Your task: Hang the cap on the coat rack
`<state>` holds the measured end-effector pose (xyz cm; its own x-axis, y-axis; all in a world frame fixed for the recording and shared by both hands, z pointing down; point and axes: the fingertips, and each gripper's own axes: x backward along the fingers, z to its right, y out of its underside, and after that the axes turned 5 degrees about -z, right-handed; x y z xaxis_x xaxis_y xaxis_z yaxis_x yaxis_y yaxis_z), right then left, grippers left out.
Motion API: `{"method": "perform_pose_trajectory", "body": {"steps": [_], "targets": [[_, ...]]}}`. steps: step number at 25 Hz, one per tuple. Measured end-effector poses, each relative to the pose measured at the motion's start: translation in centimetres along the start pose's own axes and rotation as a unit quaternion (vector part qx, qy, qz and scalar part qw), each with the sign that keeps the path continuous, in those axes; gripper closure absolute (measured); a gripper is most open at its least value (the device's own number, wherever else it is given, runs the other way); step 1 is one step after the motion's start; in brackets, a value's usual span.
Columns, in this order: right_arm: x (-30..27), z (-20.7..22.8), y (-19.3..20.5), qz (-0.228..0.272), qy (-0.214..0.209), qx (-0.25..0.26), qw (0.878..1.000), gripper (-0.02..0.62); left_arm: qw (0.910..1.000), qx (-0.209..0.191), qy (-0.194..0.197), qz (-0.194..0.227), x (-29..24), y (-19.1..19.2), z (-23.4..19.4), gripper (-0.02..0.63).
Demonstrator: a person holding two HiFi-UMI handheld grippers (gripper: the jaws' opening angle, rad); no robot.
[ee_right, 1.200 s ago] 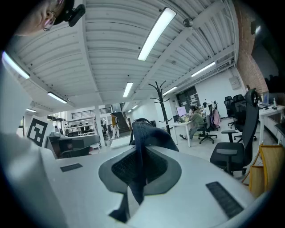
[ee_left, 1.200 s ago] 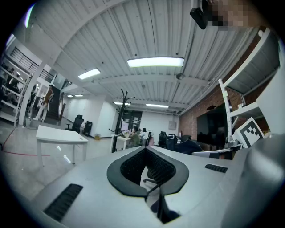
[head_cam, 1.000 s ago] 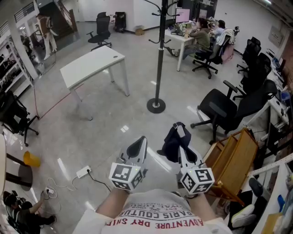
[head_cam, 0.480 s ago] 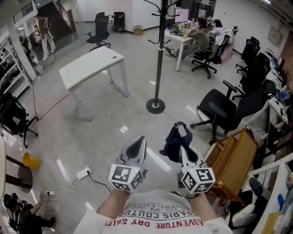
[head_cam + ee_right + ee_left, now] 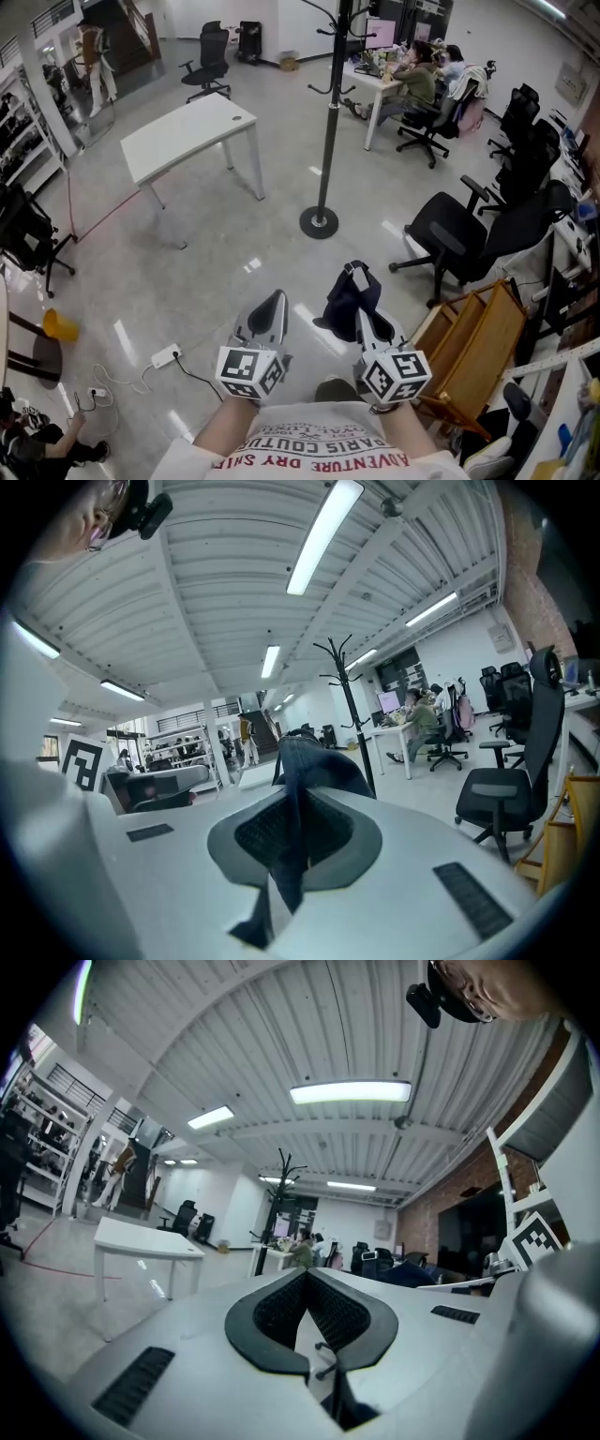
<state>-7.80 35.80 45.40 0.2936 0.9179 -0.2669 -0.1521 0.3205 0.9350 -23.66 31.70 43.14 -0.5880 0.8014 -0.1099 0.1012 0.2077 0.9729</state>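
A dark navy cap [image 5: 347, 298] hangs from my right gripper [image 5: 357, 275], which is shut on its fabric; in the right gripper view the cloth [image 5: 314, 761] runs down between the pads of the right gripper [image 5: 298, 803]. My left gripper [image 5: 273, 300] is level with it on the left, shut and holding nothing, and the left gripper [image 5: 306, 1277] shows its pads meeting. The black coat rack [image 5: 327, 112] stands ahead on the floor on a round base [image 5: 319, 222]. Its hooked top shows far off in both gripper views, the rack [image 5: 281, 1185] small and the rack [image 5: 352, 705] beyond the cap.
A white table [image 5: 187, 131] stands ahead to the left. Black office chairs [image 5: 469, 225] and a wooden rack [image 5: 473, 337] are close on the right. People sit at a desk [image 5: 412, 75] behind the coat rack. A power strip [image 5: 164, 354] with its cable lies on the floor at left.
Both grippers and the cap sit slightly lower and further left in the head view. The right gripper's hold on the cap is unchanged.
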Motion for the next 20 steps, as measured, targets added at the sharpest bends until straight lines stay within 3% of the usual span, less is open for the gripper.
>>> {"method": "perform_pose_trajectory", "body": {"steps": [5,20], "targets": [[-3.2,3.0,-2.2,-0.007,-0.012,-0.003,1.000,0.575,0.9999,0.001,-0.012,-0.009,-4.5,-0.9,-0.6,0.600],[-13.0,17.9,-10.1,0.005,-0.036,0.028,0.999,0.575,0.9999,-0.008,-0.011,0.001,-23.8,-3.7,2.1,0.600]]}}
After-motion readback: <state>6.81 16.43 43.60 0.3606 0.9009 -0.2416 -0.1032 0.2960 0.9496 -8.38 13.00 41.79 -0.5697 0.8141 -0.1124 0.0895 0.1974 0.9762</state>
